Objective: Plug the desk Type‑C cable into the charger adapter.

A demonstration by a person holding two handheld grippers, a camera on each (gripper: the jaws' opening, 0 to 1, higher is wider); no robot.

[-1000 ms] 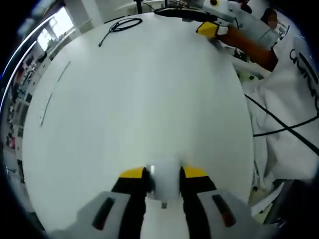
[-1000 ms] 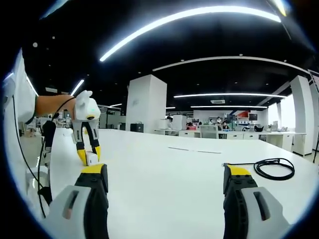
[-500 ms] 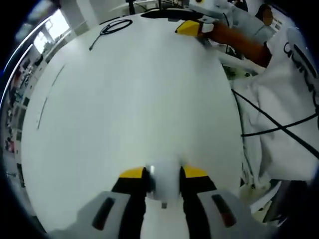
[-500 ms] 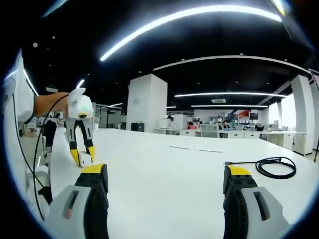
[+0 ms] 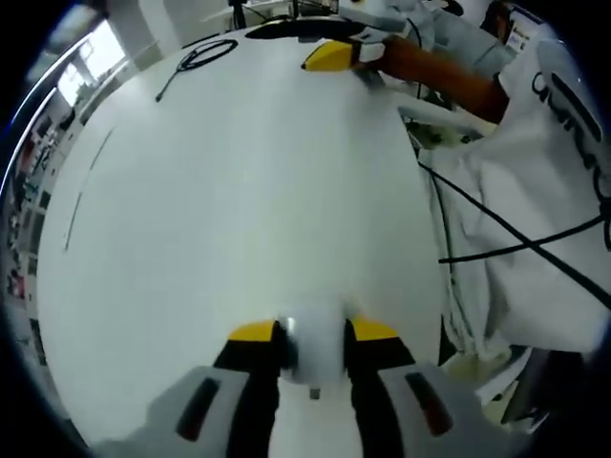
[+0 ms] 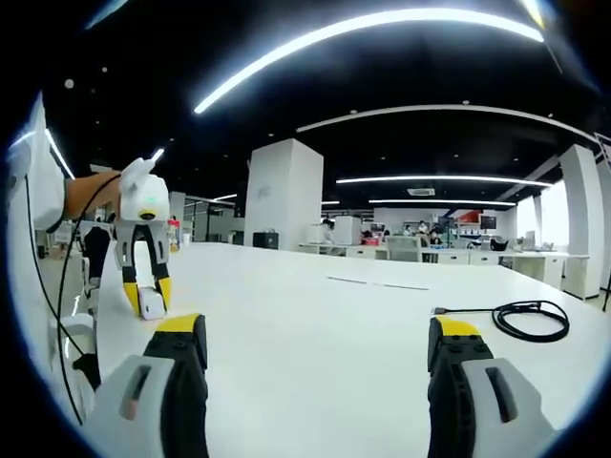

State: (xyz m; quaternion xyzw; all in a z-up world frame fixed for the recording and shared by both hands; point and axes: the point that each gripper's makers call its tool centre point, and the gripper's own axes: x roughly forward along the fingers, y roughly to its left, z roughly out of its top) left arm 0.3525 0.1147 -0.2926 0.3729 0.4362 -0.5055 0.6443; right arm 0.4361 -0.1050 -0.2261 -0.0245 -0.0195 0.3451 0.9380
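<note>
Already the left hand-held gripper (image 5: 313, 336) is clenched on the white charger adapter (image 5: 314, 355) above the near table (image 5: 239, 191). Ahead to the right of the released right hand-held gripper (image 6: 315, 334), which is nearer it, lies the coiled Type‑C cable (image 6: 525, 320), its plug end pointing left.

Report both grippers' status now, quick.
Left gripper: shut on the white charger adapter, fingers clamped on its sides.
Right gripper: open, fingers wide apart, holding nothing above the white desk.
</note>
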